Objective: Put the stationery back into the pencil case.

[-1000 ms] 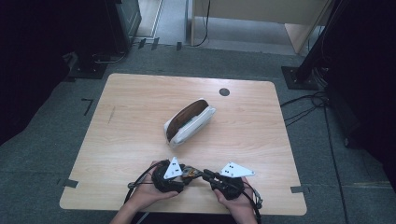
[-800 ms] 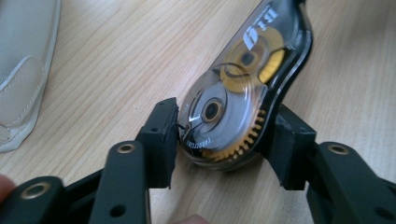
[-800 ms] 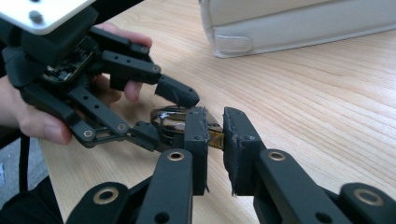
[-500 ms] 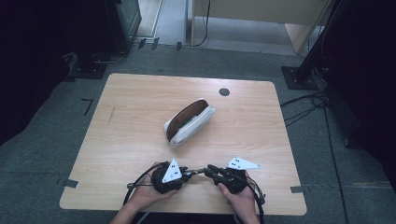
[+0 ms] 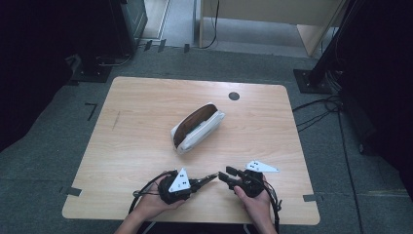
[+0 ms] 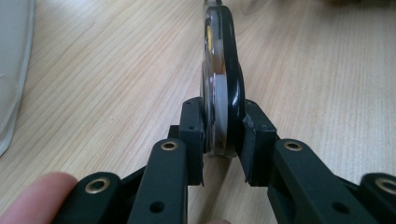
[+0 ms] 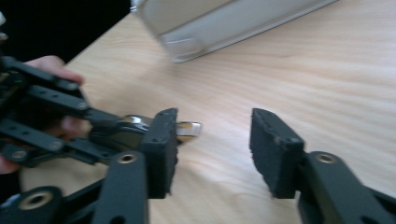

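Observation:
A small flat black and shiny metal object (image 6: 229,70) stands on edge between the pads of my left gripper (image 6: 223,135), whose jaws have just been closing and now press on it. In the high view the left gripper (image 5: 210,178) points right near the table's front edge. Facing it, a little apart, my right gripper (image 5: 226,173) has just been opening its jaws. In the right gripper view the right gripper (image 7: 214,140) stands open with nothing between its pads. The object's metal tip (image 7: 189,129) pokes out just beyond its left jaw.
A white pouch with a brown inside (image 5: 197,127) lies open in the middle of the wooden table (image 5: 136,112); its end shows as a pale wall (image 7: 219,18) in the right gripper view. A dark round spot (image 5: 234,96) marks the far side.
My right gripper has drawn back to the right, away from the left one, and its jaws have opened off the object. The left gripper stays put with the object in it.

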`<control>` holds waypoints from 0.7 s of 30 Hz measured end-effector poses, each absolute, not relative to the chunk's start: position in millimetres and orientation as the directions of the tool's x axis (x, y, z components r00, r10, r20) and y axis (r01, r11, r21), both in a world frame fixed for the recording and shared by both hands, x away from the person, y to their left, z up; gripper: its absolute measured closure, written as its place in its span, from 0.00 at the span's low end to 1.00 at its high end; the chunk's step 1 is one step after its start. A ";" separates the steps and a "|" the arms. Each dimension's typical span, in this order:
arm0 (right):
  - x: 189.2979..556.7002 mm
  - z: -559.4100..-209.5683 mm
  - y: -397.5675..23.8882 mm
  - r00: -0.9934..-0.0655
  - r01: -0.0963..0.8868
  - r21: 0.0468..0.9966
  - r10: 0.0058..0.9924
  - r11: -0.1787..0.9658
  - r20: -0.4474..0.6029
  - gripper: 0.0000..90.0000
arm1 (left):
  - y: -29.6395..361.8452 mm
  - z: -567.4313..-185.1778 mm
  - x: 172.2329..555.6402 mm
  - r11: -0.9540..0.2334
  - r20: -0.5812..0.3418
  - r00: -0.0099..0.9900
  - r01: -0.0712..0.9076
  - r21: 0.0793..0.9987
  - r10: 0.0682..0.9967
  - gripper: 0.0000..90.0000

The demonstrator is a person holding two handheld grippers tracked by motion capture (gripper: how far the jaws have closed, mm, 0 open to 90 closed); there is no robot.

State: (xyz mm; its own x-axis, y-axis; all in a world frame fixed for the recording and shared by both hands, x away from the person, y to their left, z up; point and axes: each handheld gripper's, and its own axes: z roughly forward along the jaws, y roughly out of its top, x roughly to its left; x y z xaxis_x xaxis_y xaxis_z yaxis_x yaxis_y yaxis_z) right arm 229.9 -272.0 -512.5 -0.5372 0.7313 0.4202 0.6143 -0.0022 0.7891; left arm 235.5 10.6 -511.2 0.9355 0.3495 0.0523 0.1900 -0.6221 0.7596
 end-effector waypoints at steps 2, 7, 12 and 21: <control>230.2 -512.0 -276.2 -0.523 0.605 0.796 0.752 -0.004 0.401 0.52 | 12.2 -510.4 236.3 -0.608 0.036 0.934 0.202 0.768 0.356 0.83; 231.1 -510.5 -288.8 -0.477 0.587 0.809 0.805 -0.007 0.353 0.38 | 19.0 -500.9 235.7 -0.583 0.041 0.929 0.196 0.789 0.368 0.83; 232.9 -509.7 -299.8 -0.416 0.583 0.812 0.863 0.011 0.287 0.23 | 24.6 -492.1 236.2 -0.553 0.030 0.922 0.206 0.807 0.386 0.83; 234.5 -507.3 -320.2 -0.304 0.616 0.782 0.945 0.096 0.123 0.00 | 31.0 -481.3 237.2 -0.529 0.026 0.911 0.215 0.821 0.411 0.83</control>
State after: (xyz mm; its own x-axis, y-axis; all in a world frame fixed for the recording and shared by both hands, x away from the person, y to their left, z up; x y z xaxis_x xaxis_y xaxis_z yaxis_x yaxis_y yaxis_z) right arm 234.5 -320.2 -507.3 -0.3035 0.9448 0.1233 0.6158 0.0958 0.7820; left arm 237.2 31.0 -481.3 0.9111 0.4114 0.0263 0.2150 -0.5287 0.8211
